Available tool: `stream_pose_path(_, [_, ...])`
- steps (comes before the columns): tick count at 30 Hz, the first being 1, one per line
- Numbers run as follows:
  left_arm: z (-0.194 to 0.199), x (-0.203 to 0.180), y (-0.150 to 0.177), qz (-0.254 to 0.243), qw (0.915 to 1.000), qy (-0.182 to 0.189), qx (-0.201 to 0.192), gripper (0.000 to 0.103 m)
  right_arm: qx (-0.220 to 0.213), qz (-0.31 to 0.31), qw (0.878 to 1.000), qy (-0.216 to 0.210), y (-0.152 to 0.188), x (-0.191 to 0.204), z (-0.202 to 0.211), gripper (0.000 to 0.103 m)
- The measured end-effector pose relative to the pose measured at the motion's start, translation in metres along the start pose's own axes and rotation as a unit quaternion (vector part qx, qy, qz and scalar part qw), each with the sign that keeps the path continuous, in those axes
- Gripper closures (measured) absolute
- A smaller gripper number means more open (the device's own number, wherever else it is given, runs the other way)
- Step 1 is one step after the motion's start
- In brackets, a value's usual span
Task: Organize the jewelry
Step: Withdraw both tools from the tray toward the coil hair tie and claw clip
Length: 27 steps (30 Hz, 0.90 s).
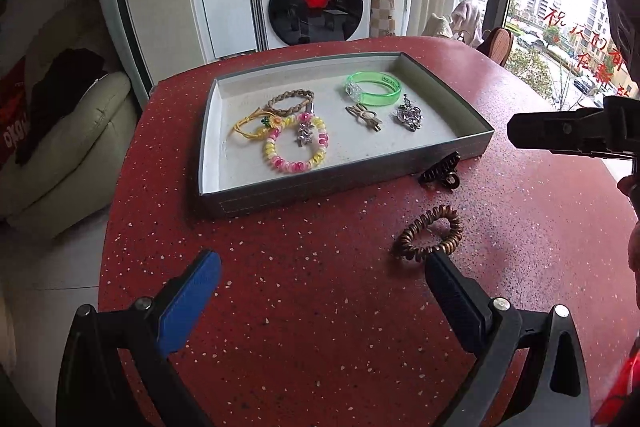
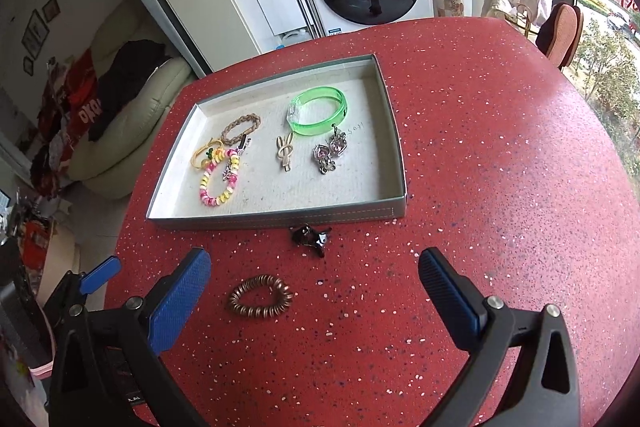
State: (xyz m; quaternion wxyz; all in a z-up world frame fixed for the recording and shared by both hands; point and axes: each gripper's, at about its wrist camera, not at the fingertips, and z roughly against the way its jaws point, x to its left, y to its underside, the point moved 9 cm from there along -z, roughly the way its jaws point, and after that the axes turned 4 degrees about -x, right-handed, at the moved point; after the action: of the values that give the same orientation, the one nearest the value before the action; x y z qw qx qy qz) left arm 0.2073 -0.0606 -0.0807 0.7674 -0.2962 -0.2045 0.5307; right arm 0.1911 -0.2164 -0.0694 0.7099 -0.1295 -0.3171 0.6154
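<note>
1. Left wrist view: left gripper (image 1: 322,281) is spread wide and empty, low over the red table (image 1: 280,307). The brown coil hair tie (image 1: 430,233) lies flat on the table, touching or just beside the right fingertip (image 1: 440,269), not between the jaws. Black claw clip (image 1: 440,173) sits against the front wall of the tray (image 1: 340,175), outside it.
2. Risk, as I judge it: closing from here would likely nudge the tie sideways or pinch only its edge, so it springs out.
3. Tie's long axis runs roughly left-right, tipped up toward the right; a ring, so no real pointing end.
4. Right wrist view: right gripper (image 2: 314,273) is also spread and empty. The tie (image 2: 261,296) lies between the fingers, nearer the left one; the clip (image 2: 312,239) is just ahead, near the tray (image 2: 280,217).
5. Risk: reaching for the clip could shove it against the tray wall.
6. The clip's long axis runs about left-right, along the wall.
</note>
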Motion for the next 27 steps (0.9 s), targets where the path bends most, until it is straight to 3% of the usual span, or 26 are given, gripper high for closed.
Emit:
stream_pose_path(4, [-0.001, -0.011, 0.009, -0.007, 0.9997, 0.019, 0.011, 0.0, 0.009, -0.001, 1.0, -0.002, 0.009, -0.004, 0.0, 0.0])
stream_pose_path(27, [-0.029, -0.025, 0.02, -0.002, 0.9979, 0.034, 0.056, 0.0, 0.037, -0.037, 0.998, -0.021, 0.021, -0.026, -0.023, 0.0])
